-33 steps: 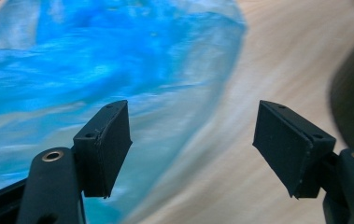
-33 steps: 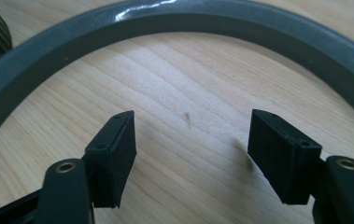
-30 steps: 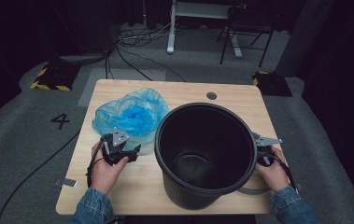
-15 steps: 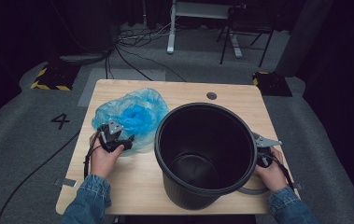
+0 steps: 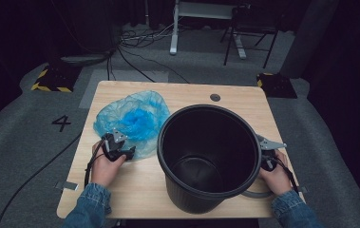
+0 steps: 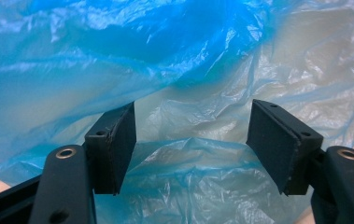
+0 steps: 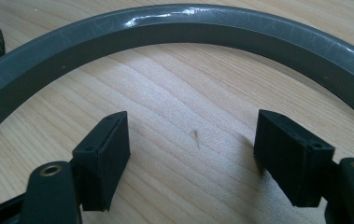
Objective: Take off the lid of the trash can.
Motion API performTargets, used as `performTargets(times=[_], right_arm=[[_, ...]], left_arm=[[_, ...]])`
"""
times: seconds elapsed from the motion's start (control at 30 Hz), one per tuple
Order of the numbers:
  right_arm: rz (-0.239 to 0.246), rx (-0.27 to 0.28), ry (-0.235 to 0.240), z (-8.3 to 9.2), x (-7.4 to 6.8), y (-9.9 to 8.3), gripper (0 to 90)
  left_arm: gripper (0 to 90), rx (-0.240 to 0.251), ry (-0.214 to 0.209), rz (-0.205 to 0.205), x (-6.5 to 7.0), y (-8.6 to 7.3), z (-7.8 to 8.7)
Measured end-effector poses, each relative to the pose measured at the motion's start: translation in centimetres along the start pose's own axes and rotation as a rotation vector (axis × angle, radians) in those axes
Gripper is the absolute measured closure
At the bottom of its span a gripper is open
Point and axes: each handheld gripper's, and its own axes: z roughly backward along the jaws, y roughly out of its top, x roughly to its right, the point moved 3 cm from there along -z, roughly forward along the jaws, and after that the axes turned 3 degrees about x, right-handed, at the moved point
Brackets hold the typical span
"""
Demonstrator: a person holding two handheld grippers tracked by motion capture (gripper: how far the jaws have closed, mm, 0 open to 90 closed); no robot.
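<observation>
Blue bag (image 5: 132,118) at bucket's (image 5: 209,156) ten o'clock; my left gripper (image 6: 191,140) jaws apart, just closing over film (nothing pinched). Right gripper (image 7: 191,154) jaws apart over bare table (image 7: 174,116), grey handle (image 7: 174,23) at twelve o'clock.

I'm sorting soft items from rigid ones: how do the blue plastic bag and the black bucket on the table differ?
The blue plastic bag lies flat and crumpled on the table; the black bucket stands upright with its mouth open. The bag is thin and translucent, the bucket dark and opaque. The left gripper sits at the bag's edge, jaws apart over the film; the right gripper is beside the bucket, over its grey handle. Both rest on the same wooden top.
</observation>
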Motion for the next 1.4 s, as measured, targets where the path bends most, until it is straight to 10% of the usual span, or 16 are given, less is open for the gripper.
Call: performTargets(times=[0.7, 1.07, 1.4], right_arm=[[0.001, 0.000, 0.001, 0.0, 0.0, 0.0, 26.5], [0.002, 0.000, 0.001, 0.0, 0.0, 0.0, 26.5], [0.003, 0.000, 0.002, 0.0, 0.0, 0.0, 26.5]], left_arm=[[34.8, 0.048, -0.058, -0.047, 4.7, -5.2, 7.9], [24.5, 0.168, -0.043, -0.048, 5.7, -1.0, 11.4], [25.4, 0.200, -0.001, -0.013, 4.5, 3.1, 9.4]])
